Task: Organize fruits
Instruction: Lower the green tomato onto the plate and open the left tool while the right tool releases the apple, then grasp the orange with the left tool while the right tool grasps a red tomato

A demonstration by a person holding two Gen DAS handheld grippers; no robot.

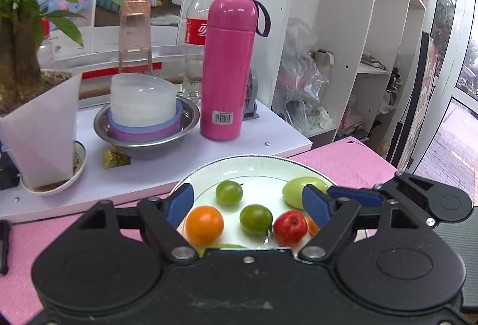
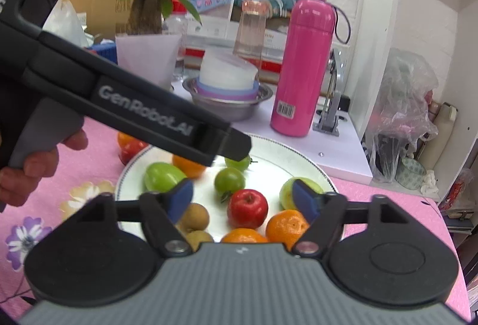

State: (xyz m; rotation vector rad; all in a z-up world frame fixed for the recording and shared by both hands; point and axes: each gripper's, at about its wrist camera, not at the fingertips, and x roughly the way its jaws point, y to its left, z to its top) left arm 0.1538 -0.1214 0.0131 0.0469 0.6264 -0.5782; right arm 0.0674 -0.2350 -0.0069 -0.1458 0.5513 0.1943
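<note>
My left wrist view sits low and close over the plate (image 1: 239,166), facing forward to the pink flask (image 1: 228,68) in frame centre. My right wrist view looks from slightly further back and higher at the same plate (image 2: 280,151), flask (image 2: 307,68) upper right. Both share the plate, flask and the steel bowl (image 1: 143,142) (image 2: 230,108).

One white plate (image 2: 286,157) holds the fruit in the right wrist view: four green fruits, three oranges, one red apple (image 2: 247,207), two brown longan-like fruits. Upper frame: one pink flask (image 2: 304,68), one steel bowl (image 2: 230,108).
</note>
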